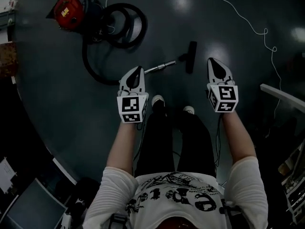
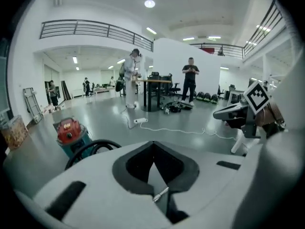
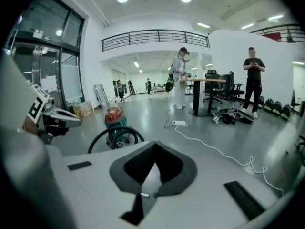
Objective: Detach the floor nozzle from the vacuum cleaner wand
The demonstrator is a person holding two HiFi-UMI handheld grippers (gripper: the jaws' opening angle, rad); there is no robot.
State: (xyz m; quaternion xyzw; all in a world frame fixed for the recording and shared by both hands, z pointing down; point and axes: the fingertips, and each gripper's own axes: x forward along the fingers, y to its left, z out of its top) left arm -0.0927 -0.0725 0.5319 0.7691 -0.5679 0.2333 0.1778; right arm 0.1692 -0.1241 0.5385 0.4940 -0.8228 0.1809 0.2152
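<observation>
Fingers closed empty on left gripper [image 1: 138,70] and right gripper [image 1: 212,62], you overlook a floor nozzle [image 1: 191,56] seemingly already off the wand [image 1: 159,67]; next, confirm the split.

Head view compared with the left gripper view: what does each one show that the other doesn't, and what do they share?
Only the head view clearly shows the floor nozzle and the wand lying on the floor, plus the person's shoes. Only the left gripper view shows people standing near a table, and a balcony railing. Both show the red vacuum cleaner, its black hose and the right gripper, which is shut.
</observation>
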